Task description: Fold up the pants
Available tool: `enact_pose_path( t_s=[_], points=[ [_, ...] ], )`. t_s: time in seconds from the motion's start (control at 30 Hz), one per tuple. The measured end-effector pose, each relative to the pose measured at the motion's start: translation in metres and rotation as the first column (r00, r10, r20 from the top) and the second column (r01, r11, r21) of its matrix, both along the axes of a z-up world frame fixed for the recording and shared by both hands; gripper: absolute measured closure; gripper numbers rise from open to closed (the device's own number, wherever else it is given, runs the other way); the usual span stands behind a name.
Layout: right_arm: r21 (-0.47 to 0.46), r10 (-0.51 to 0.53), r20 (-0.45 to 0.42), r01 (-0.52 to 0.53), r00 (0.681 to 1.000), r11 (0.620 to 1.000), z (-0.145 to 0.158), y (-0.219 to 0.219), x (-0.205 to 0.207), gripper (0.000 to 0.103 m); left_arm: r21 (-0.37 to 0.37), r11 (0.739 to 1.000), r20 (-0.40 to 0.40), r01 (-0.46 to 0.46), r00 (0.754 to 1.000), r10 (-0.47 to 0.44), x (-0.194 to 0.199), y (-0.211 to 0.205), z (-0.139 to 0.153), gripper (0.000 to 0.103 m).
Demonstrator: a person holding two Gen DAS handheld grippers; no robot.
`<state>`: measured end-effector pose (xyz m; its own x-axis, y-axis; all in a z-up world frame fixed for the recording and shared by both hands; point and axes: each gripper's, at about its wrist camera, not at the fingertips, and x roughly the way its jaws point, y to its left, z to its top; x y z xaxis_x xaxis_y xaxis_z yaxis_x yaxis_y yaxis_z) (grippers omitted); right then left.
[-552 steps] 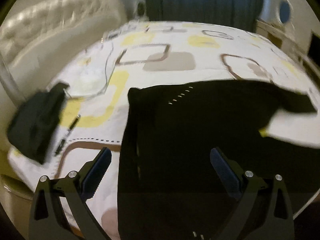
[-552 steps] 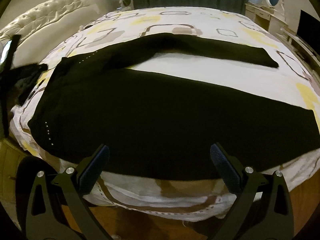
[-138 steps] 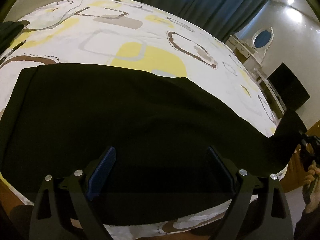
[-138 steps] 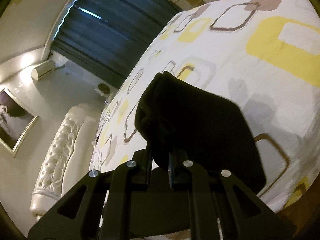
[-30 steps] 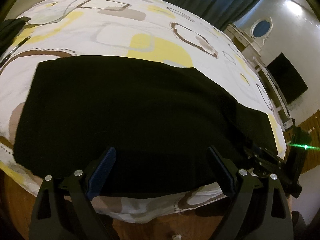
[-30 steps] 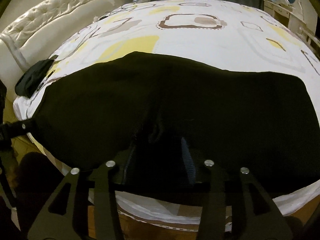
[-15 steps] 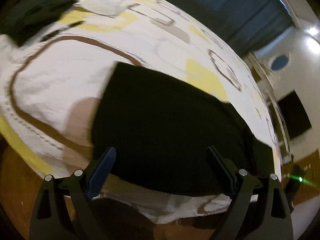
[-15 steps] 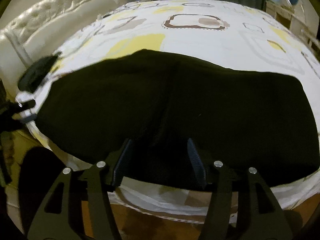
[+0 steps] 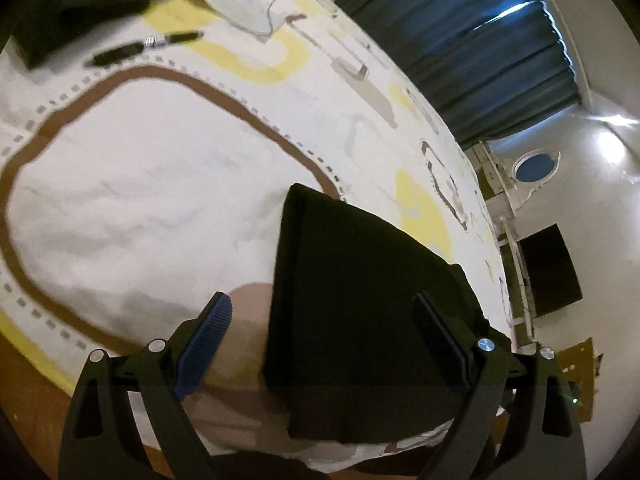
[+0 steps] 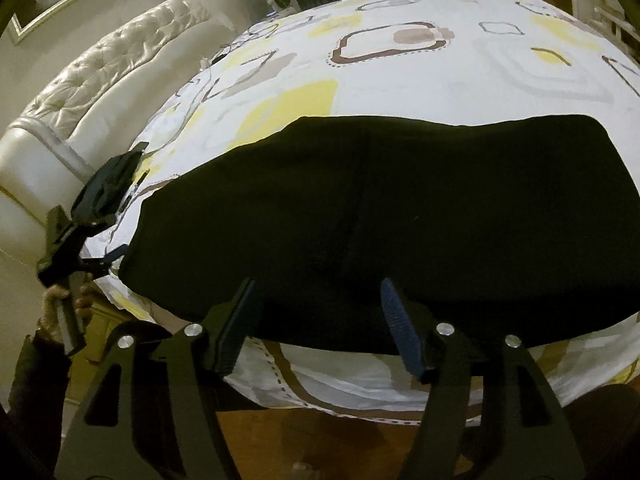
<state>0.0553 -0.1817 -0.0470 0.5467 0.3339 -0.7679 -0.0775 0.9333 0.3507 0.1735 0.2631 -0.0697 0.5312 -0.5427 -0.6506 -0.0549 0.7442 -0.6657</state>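
Right gripper (image 10: 318, 300) fingers opening (nothing between) above folded pants (image 10: 400, 208) on bed (image 10: 400, 80).

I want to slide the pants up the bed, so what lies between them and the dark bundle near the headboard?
Left wrist view: only bare patterned bedspread between the pants and the dark bundle, apart from a thin dark stick-like thing beside the bundle.

Bedroom, bed (image 10: 460, 64), tufted headboard (image 10: 100, 80), curtains (image 9: 480, 40)
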Motion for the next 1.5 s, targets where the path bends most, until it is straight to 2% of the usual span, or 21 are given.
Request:
enact_pose_path(
  t_s=[0.17,0.3,0.4,0.53,0.67,0.8,0.83,0.87,0.9,0.93,0.97,1.03,1.13,1.23,1.5],
  points=[
    [0.004,0.005,-0.015,-0.005,1.0,1.0,-0.004,0.004,0.003,0.039,0.024,0.996,0.007,0.088,0.996,-0.088,0.015,-0.008,-0.003,0.013],
    [0.024,0.01,-0.036,-0.009,0.999,1.0,-0.01,0.007,0.007,0.039,0.038,0.983,0.002,0.182,0.983,-0.182,0.018,-0.02,-0.004,0.013],
    [0.025,0.012,-0.039,-0.011,0.999,1.0,-0.011,0.008,0.008,0.039,0.048,0.975,-0.002,0.218,0.976,-0.218,0.019,-0.021,-0.009,0.013],
    [0.029,0.011,-0.039,-0.009,0.999,1.0,-0.011,0.008,0.009,0.039,-0.019,0.974,0.012,0.227,0.974,-0.227,0.018,-0.013,-0.015,0.012],
    [0.033,0.011,-0.046,-0.01,0.999,0.999,-0.013,0.008,0.009,0.039,-0.077,0.975,0.018,0.208,0.978,-0.207,0.014,-0.011,-0.008,0.012],
    [0.036,0.014,-0.05,-0.012,0.999,0.999,-0.015,0.009,0.009,0.038,0.003,0.969,0.023,0.247,0.969,-0.247,0.015,-0.025,-0.009,0.013],
    [0.04,0.014,-0.05,-0.012,0.999,0.999,-0.015,0.009,0.008,0.038,0.013,0.971,0.021,0.239,0.971,-0.24,0.015,-0.025,-0.009,0.024],
    [0.044,0.013,-0.051,-0.011,0.999,0.999,-0.016,0.007,0.009,0.038,0.023,0.973,0.009,0.228,0.974,-0.228,0.018,-0.023,-0.011,0.045],
    [0.05,0.011,-0.054,-0.009,0.998,0.999,-0.016,0.006,0.008,0.038,0.036,0.977,-0.015,0.212,0.977,-0.212,0.02,-0.02,-0.014,0.055],
    [0.061,0.009,-0.057,-0.005,0.998,0.998,-0.017,0.005,0.009,0.038,0.035,0.981,-0.047,0.19,0.981,-0.189,0.022,-0.013,-0.019,0.075],
    [0.069,0.007,-0.059,-0.002,0.998,0.998,-0.018,0.004,0.009,0.038,0.01,0.983,-0.058,0.182,0.982,-0.181,0.022,-0.008,-0.022,0.08],
    [0.077,0.005,-0.061,0.0,0.998,0.997,-0.018,0.003,0.008,0.038,-0.059,0.982,-0.061,0.181,0.981,-0.185,0.021,-0.002,-0.025,0.087],
    [0.084,0.004,-0.061,0.001,0.998,0.996,-0.018,0.002,0.008,0.038,-0.022,0.979,-0.046,0.202,0.978,-0.203,0.018,-0.009,-0.017,0.091],
    [0.093,0.002,-0.061,0.004,0.998,0.996,-0.018,0.0,0.009,0.038,-0.025,0.979,-0.021,0.203,0.979,-0.204,0.018,-0.015,-0.006,0.093],
    [0.117,-0.023,-0.054,0.029,0.998,0.993,-0.016,-0.011,0.004,0.038,-0.143,0.97,0.025,0.196,0.981,-0.194,0.023,-0.024,0.012,0.095]
  ],
)
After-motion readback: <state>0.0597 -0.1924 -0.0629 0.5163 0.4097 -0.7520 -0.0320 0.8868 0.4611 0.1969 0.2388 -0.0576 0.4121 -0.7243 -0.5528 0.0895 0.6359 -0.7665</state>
